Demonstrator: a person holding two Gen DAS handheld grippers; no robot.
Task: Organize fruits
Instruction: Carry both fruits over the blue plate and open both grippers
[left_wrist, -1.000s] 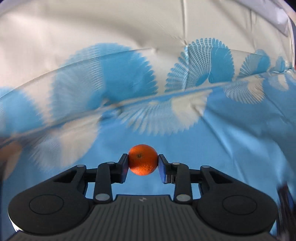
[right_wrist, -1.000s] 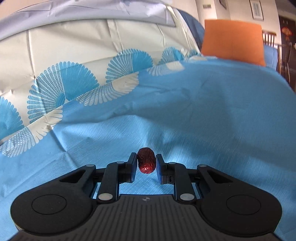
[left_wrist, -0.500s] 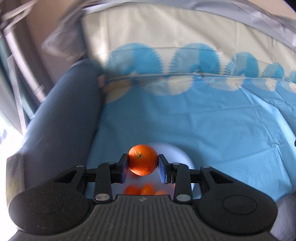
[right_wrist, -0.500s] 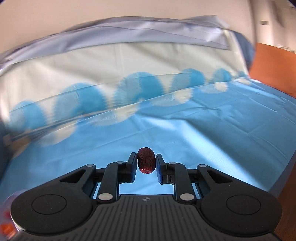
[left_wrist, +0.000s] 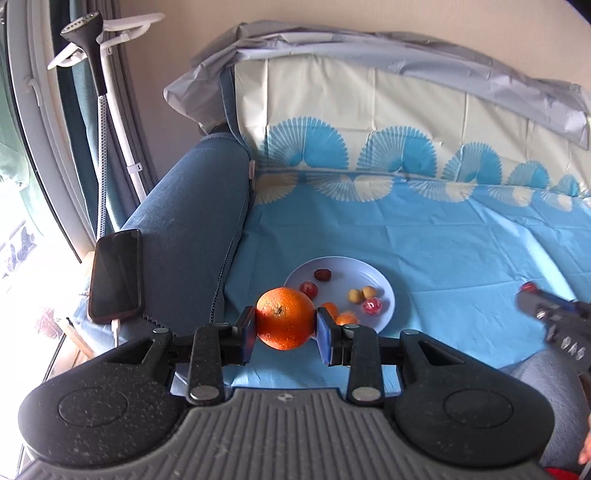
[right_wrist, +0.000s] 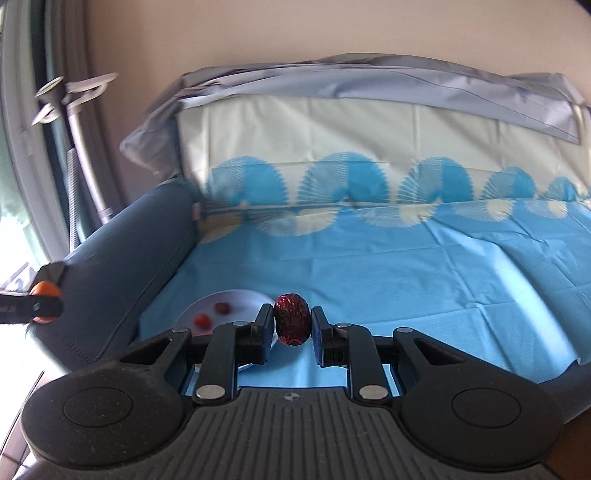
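My left gripper (left_wrist: 285, 325) is shut on an orange (left_wrist: 285, 318) and holds it above the near edge of a white plate (left_wrist: 354, 267). The plate lies on the blue cloth and holds several small fruits: a dark red date (left_wrist: 323, 274), a red fruit (left_wrist: 308, 288), two yellow ones (left_wrist: 361, 294), a red-white one (left_wrist: 371, 307) and small oranges (left_wrist: 346, 317). My right gripper (right_wrist: 292, 325) is shut on a dark red date (right_wrist: 291, 318), to the right of the plate (right_wrist: 243, 297). It shows at the right edge of the left wrist view (left_wrist: 543, 314).
The blue patterned cloth (left_wrist: 443, 240) covers a sofa seat and back. A denim-blue armrest (left_wrist: 192, 221) runs along the left, with a black phone (left_wrist: 116, 275) on it. A white stand (left_wrist: 107, 103) and a window are further left.
Both grippers have swung left and pulled back with their fruits held. The plate, armrest and phone have come into view.
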